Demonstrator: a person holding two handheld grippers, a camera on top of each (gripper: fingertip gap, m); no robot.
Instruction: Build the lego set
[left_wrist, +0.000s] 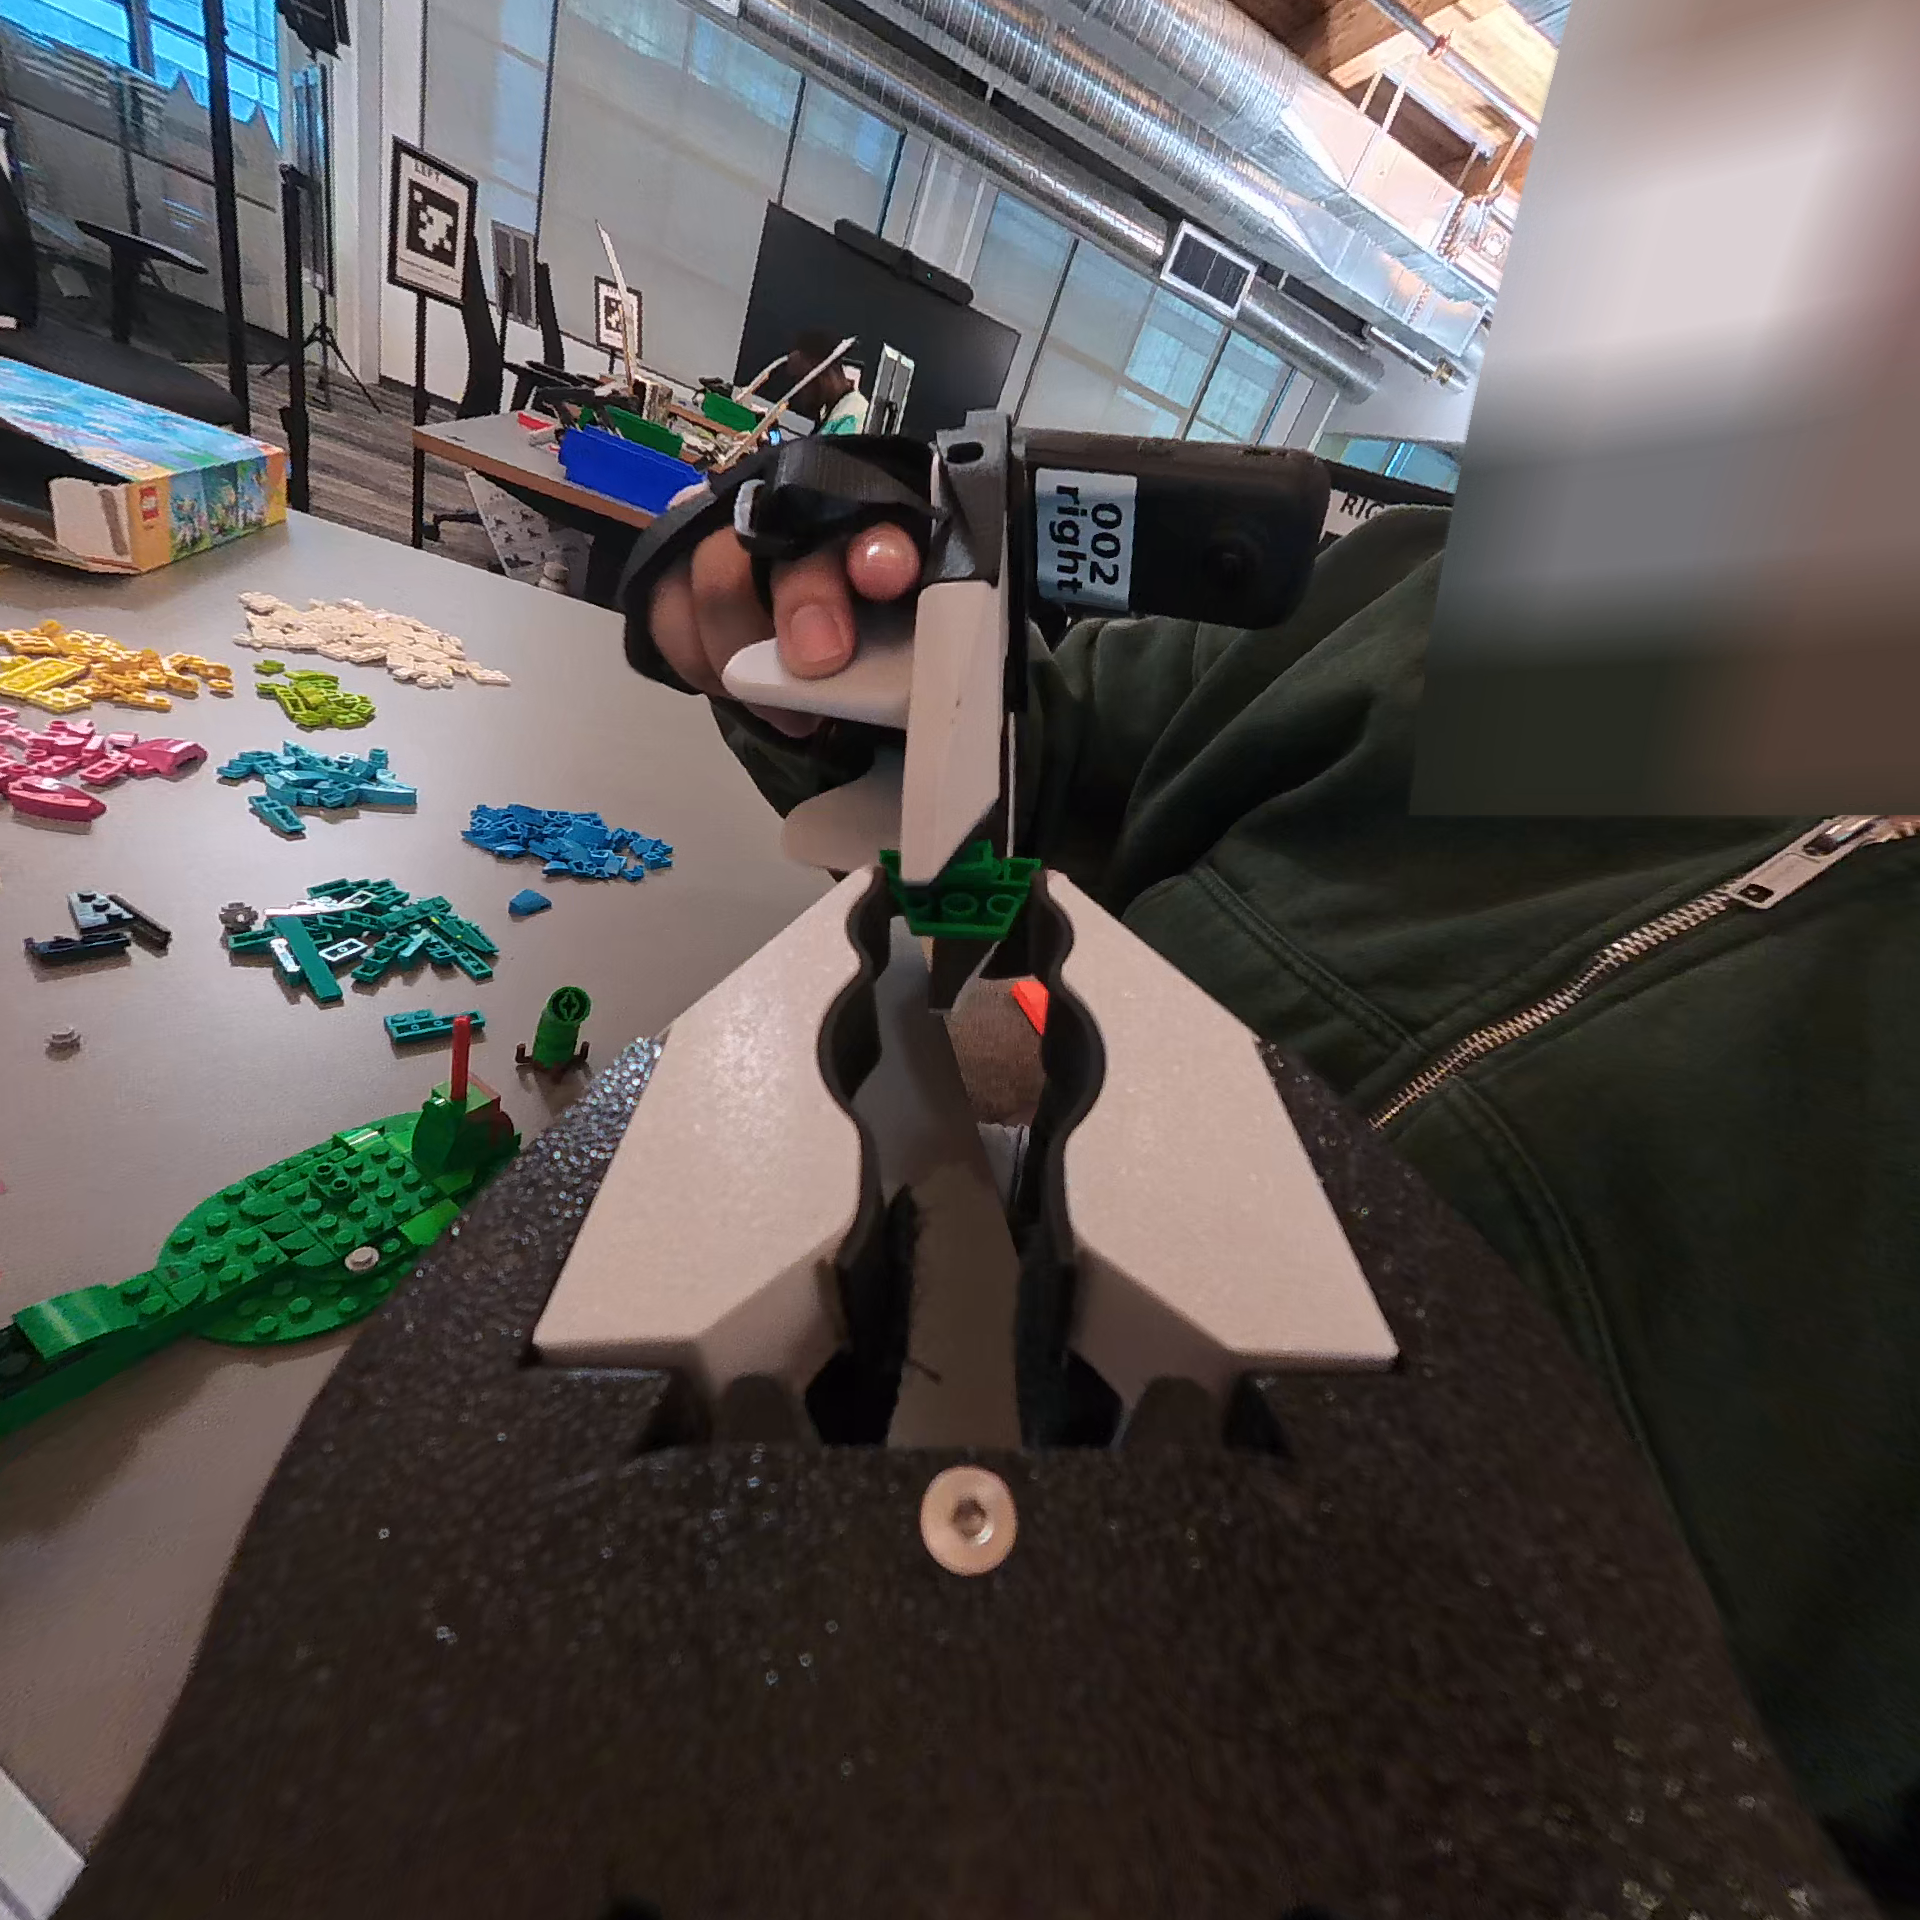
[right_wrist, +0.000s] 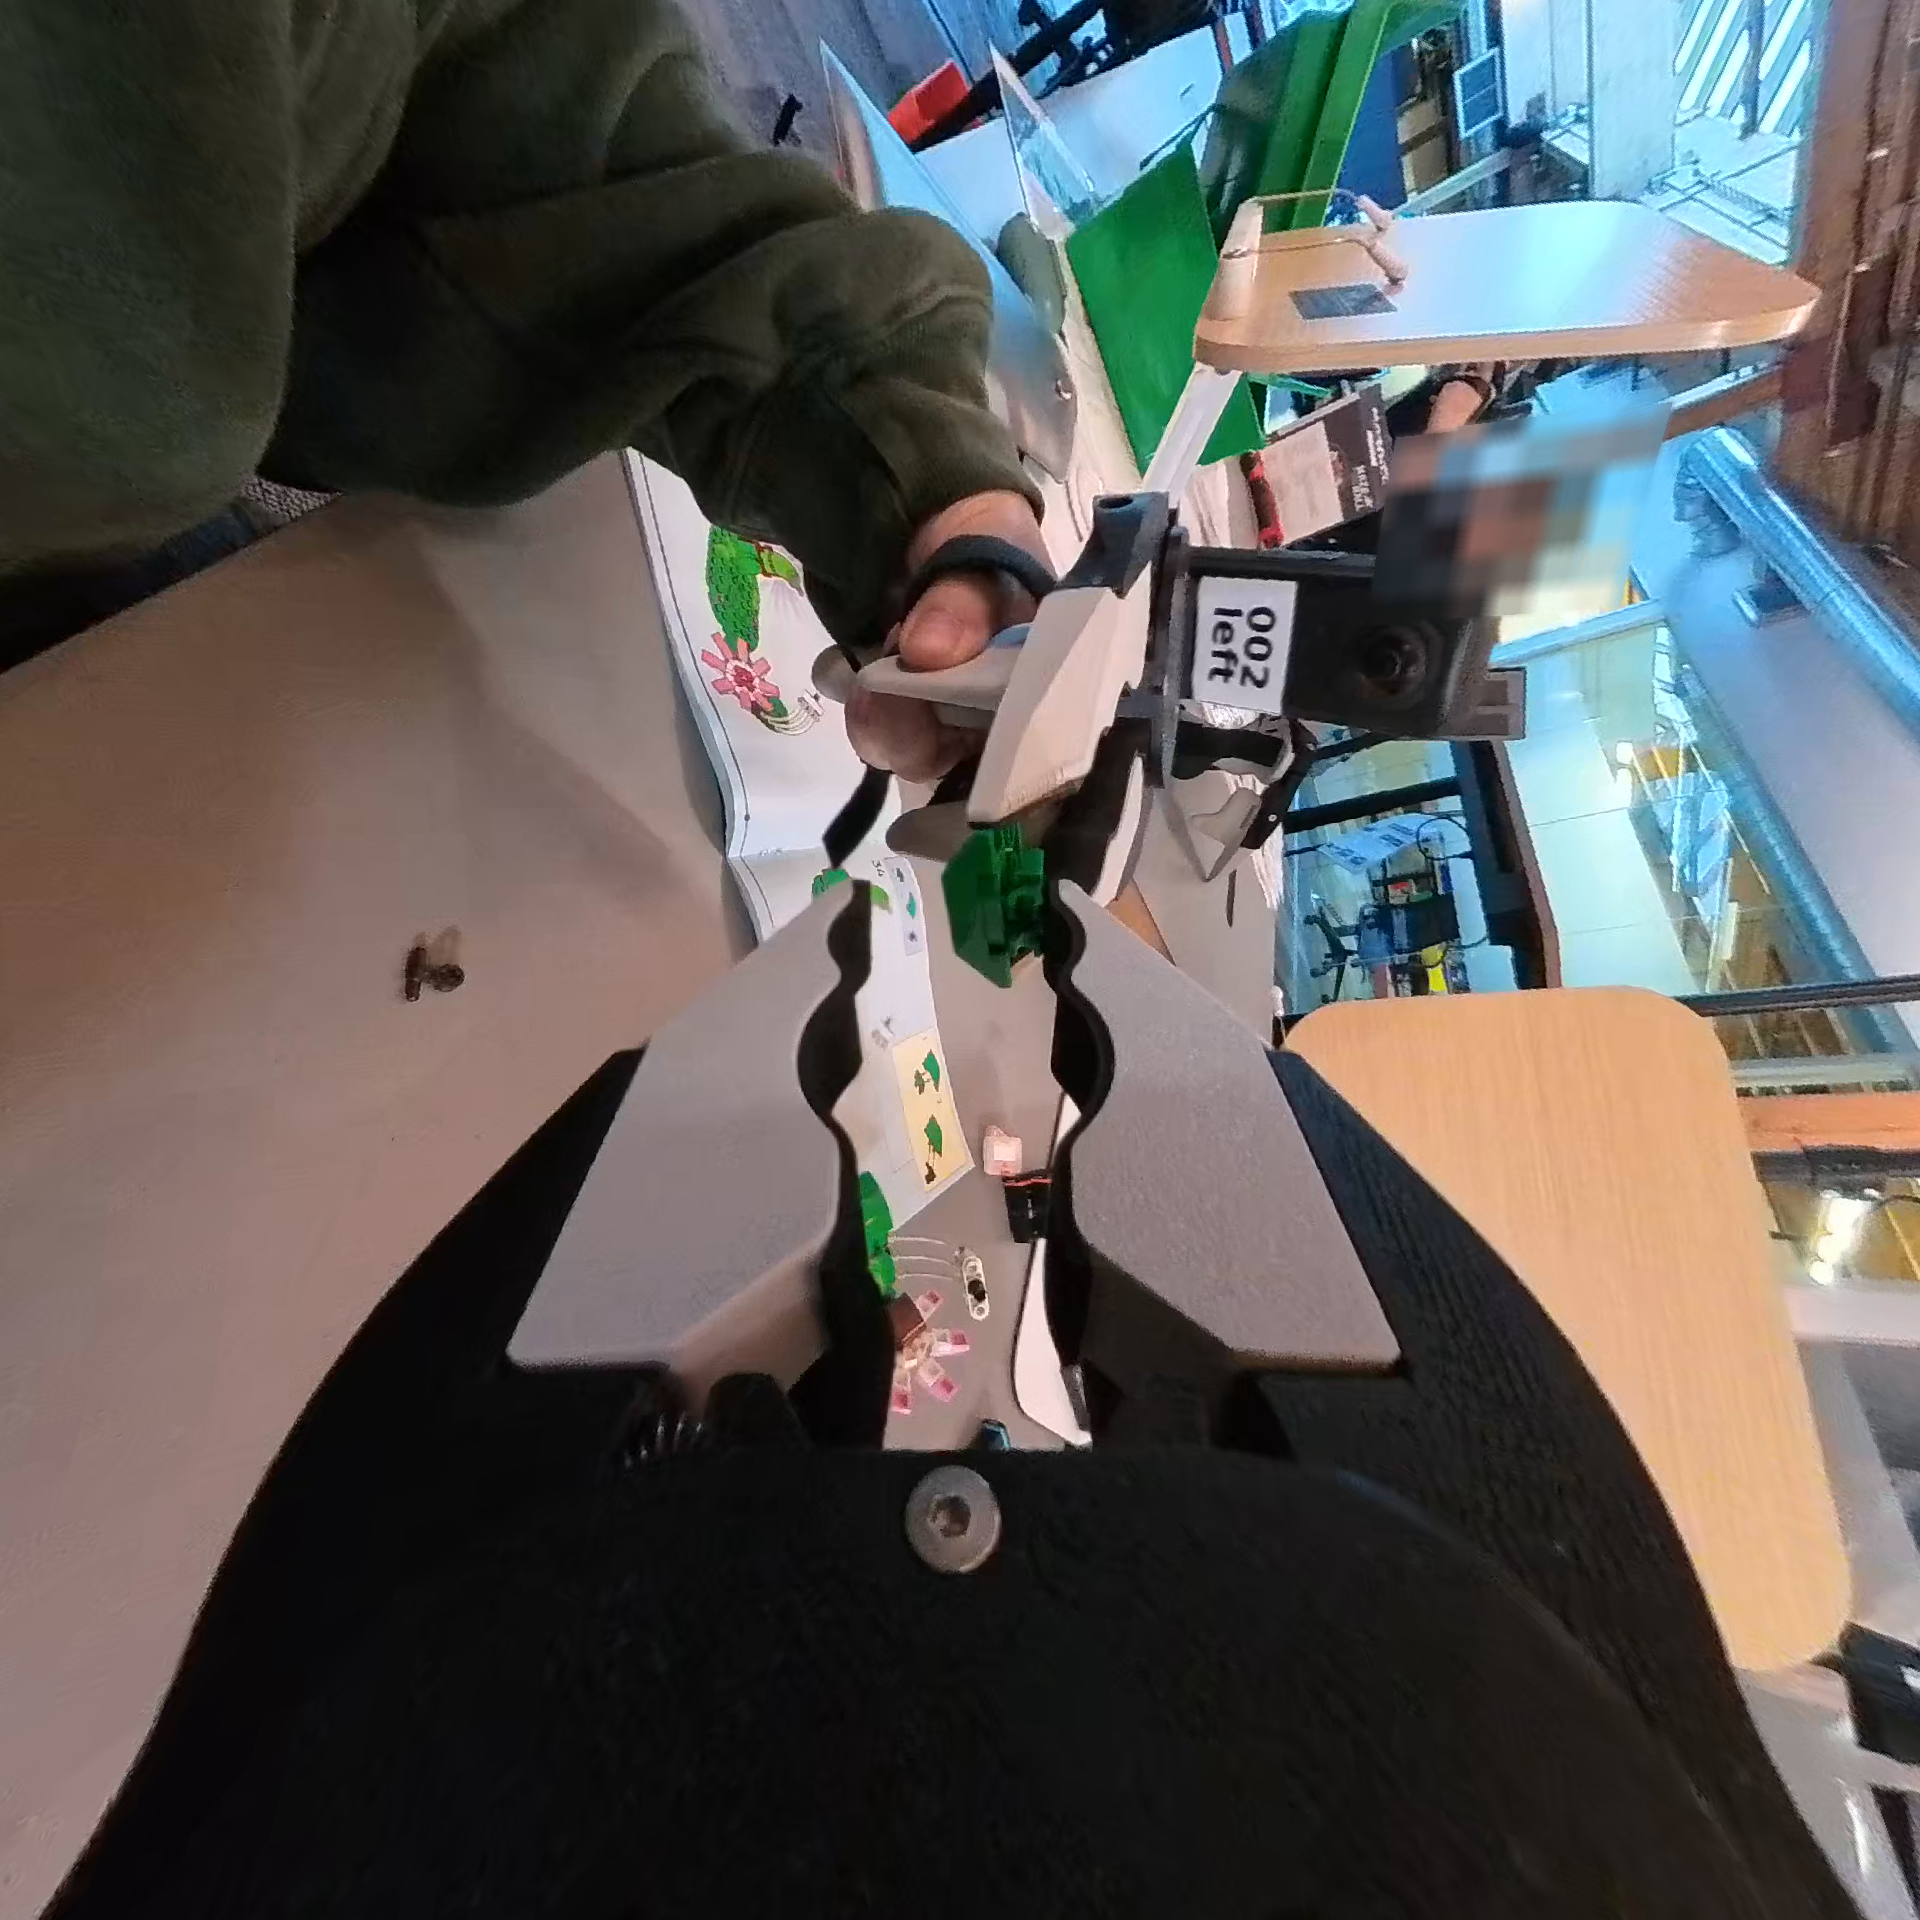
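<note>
Left wrist view, left to right: sorted heaps of loose bricks on the grey surface (left_wrist: 436, 1060), yellow (left_wrist: 94, 665), pink (left_wrist: 73, 764), white (left_wrist: 364, 639), teal (left_wrist: 317, 779) and blue (left_wrist: 566, 836), with the opened set box (left_wrist: 135, 488) toward the far left edge. A flat green build (left_wrist: 301, 1236) lies near the surface's near edge. Mid-frame, held in the air off the surface, the left tool (left_wrist: 956, 894) pinches a small green brick piece (left_wrist: 958, 899) at its fingertips. The right tool (left_wrist: 951, 831) meets the same piece from above, its tips pressed onto it. Right wrist view: an open instruction booklet (right_wrist: 769, 748) lies on the surface; the green piece (right_wrist: 992, 914) sits against the right tool's (right_wrist: 961, 920) right finger, with a gap to the left one, while the left tool (right_wrist: 1013, 831) clamps it from above.
</note>
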